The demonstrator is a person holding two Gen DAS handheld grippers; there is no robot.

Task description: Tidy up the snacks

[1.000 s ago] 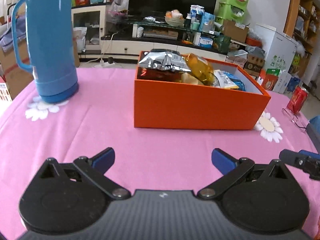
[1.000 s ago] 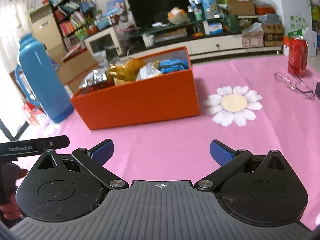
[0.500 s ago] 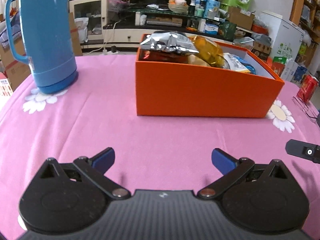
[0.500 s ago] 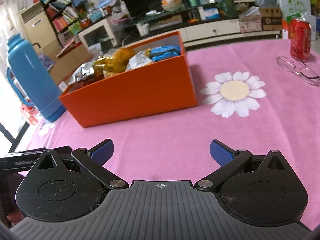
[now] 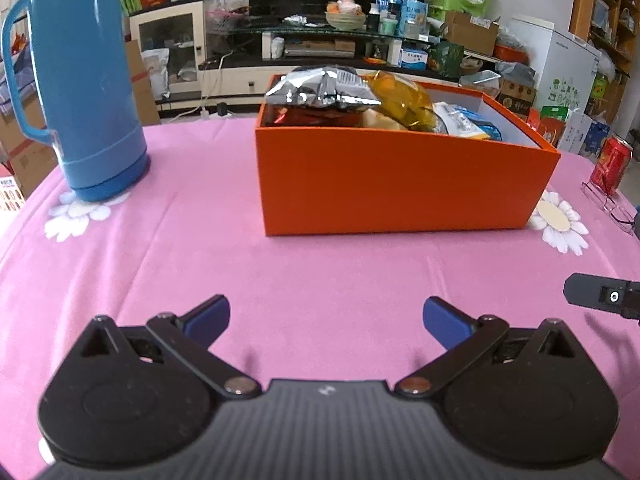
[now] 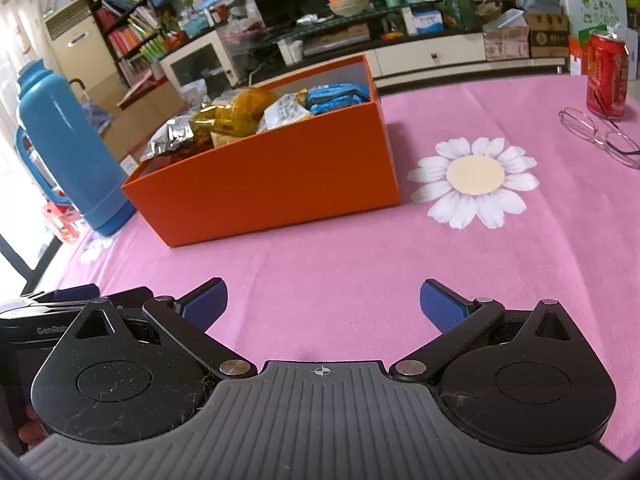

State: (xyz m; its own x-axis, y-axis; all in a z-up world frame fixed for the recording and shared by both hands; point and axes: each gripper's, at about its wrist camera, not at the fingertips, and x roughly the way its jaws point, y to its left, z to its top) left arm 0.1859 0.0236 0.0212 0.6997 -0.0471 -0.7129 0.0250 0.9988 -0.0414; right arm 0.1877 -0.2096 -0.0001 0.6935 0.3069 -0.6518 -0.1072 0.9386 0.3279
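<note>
Right now both my claws hang low over the pink desk (image 5: 328,276), well short of the orange box (image 5: 400,180), and neither grasps anything. My left claw (image 5: 326,316) is released, its blue fingers (image 5: 208,314) spread wide with only cloth between them; my right claw (image 6: 322,302) is spread the same way.

All the snacks I can see sit in the box already: a silver foil bag (image 5: 320,88) piled highest at the left end, a yellow packet (image 5: 400,100) beside it, then a white-and-blue packet (image 5: 464,122), with bare white wall showing at the far right. From my right wrist view a blue packet (image 6: 338,96) lies at that end too. I spot no loose snack on the desk, only a blue thermos (image 5: 84,80), a red can (image 6: 606,74) and a pair of glasses (image 6: 600,134).

So I judge the gathering step finished, or nearly so, and I am between moves. Next I would either press the overflowing foil bag down level, coming in from above with the left claw, or simply draw both claws away.
</note>
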